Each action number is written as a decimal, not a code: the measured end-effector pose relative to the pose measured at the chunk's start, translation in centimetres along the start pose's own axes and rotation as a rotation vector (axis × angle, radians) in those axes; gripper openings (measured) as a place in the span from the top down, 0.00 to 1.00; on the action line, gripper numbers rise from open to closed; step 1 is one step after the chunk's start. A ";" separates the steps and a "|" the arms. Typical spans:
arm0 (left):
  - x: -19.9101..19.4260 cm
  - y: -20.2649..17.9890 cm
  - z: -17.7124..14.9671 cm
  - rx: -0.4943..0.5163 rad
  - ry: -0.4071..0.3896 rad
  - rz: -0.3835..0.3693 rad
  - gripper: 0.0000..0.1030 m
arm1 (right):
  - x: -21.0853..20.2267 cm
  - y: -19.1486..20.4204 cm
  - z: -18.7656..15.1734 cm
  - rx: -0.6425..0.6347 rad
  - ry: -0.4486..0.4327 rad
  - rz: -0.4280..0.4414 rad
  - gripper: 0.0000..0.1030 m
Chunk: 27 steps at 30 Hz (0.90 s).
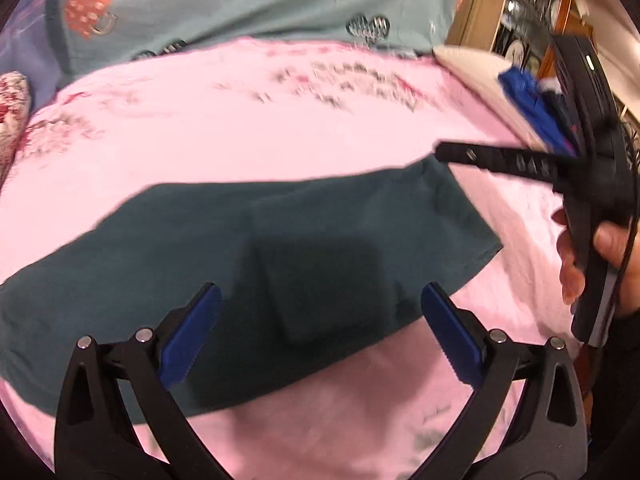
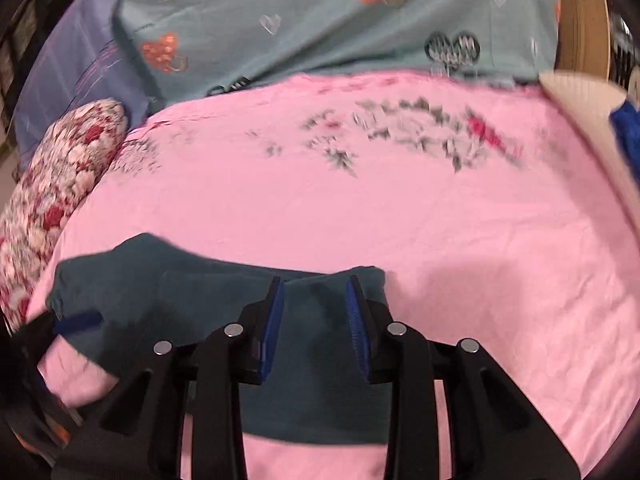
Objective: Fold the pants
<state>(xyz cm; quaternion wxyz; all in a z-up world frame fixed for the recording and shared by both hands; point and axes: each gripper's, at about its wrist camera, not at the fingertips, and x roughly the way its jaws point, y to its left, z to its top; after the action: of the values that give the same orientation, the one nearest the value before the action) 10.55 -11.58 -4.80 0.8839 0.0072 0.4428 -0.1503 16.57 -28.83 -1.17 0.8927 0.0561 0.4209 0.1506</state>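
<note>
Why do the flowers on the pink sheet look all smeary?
Left wrist view: the flower print on the pink sheet is streaked by motion blur, and the fisheye lens bends the bed. Right wrist view: the flowers smear sideways too, while the dark pants close to the camera look sharper.

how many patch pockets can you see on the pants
1: a square patch pocket on the dark teal cotton pants, between the left claw's fingers; others may be hidden underneath.

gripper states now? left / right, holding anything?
Left gripper: open wide, holding nothing, above the teal pants.
Right gripper: partly open, fingers either side of the pants' edge; a grip cannot be told.
</note>
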 end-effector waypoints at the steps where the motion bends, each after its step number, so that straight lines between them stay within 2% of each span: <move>1: 1.6 0.0 0.0 -0.013 0.043 0.018 0.02 | 1.3 -0.8 0.2 0.020 0.035 -0.003 0.72; 2: 3.4 0.3 -0.1 -0.033 0.096 0.030 0.02 | 3.2 -1.4 0.2 0.023 0.081 -0.047 0.74; 3: 3.7 0.1 -0.2 -0.014 0.082 0.057 0.02 | 4.6 -2.1 0.0 0.039 0.111 -0.049 0.75; 4: 4.0 0.1 -0.3 -0.015 0.102 0.066 0.02 | 5.2 -2.7 -0.3 0.059 0.113 -0.030 0.75; 8: 3.5 0.1 -0.3 -0.007 0.082 0.063 0.02 | 3.3 -1.7 0.0 0.037 0.064 0.000 0.72; 10: 3.5 0.0 -0.5 -0.004 0.084 0.063 0.02 | 4.3 -1.5 -0.7 0.009 0.112 -0.032 0.72; 11: 3.2 -0.1 -0.6 -0.007 0.085 0.054 0.02 | 4.7 -1.6 -1.1 0.005 0.109 -0.033 0.72; 13: 0.7 1.0 -0.7 -0.040 0.018 0.052 0.02 | 3.7 -1.6 -1.2 0.037 0.074 -0.032 0.72; 14: -1.7 1.8 -1.2 -0.060 -0.041 0.055 0.02 | 2.4 -1.3 -1.3 0.076 0.037 -0.007 0.72; 16: -5.5 3.9 -2.4 -0.110 -0.115 0.051 0.02 | -0.1 0.4 -1.8 0.081 -0.023 0.088 0.64; 18: -9.8 7.5 -4.6 -0.206 -0.179 0.056 0.02 | -2.2 4.2 -2.7 0.013 -0.053 0.197 0.57; 20: -13.0 12.1 -7.2 -0.350 -0.221 0.108 0.02 | -3.0 8.2 -3.7 -0.076 -0.051 0.280 0.57; 22: -14.2 16.5 -9.3 -0.512 -0.212 0.110 0.02 | -2.7 12.5 -4.7 -0.160 -0.025 0.361 0.57; 25: -14.2 22.9 -12.4 -0.762 -0.180 0.079 0.03 | -1.7 17.6 -6.0 -0.249 0.012 0.398 0.57; 27: -13.7 24.9 -13.6 -0.830 -0.173 0.054 0.03 | -0.7 20.1 -6.8 -0.294 0.037 0.401 0.57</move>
<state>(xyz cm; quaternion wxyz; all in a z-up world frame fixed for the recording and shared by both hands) -1.02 17.72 -5.34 0.8495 -0.3502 0.3894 0.0637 6.45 -10.13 -0.42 0.8358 0.0054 0.3910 0.3855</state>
